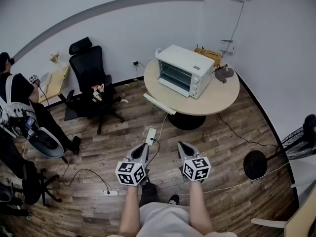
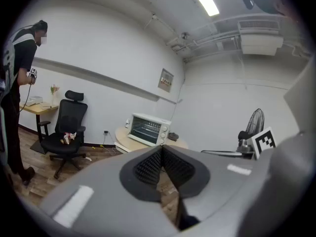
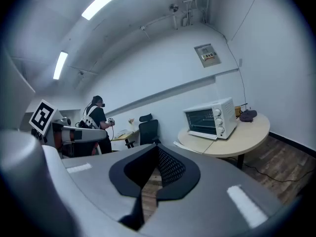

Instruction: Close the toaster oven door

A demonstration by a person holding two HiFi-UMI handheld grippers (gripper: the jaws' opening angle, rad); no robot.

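Fingers (image 2: 147, 169) black, ribbed; toaster oven (image 1: 183, 70) boxy, white

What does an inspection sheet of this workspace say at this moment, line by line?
surface: round table, light top on a dark pedestal.
job's things: toaster oven stands on the table; its door looks already closed.
clutter: dark object and yellowish box by the oven; long white strip at the table's edge.
grippers: left gripper and right gripper both shut with nothing between the jaws, held over the floor, apart from the table.
cables: power strip on the floor; white cable runs from it toward the table.
surroundings: office chair, fan, a person at the left.
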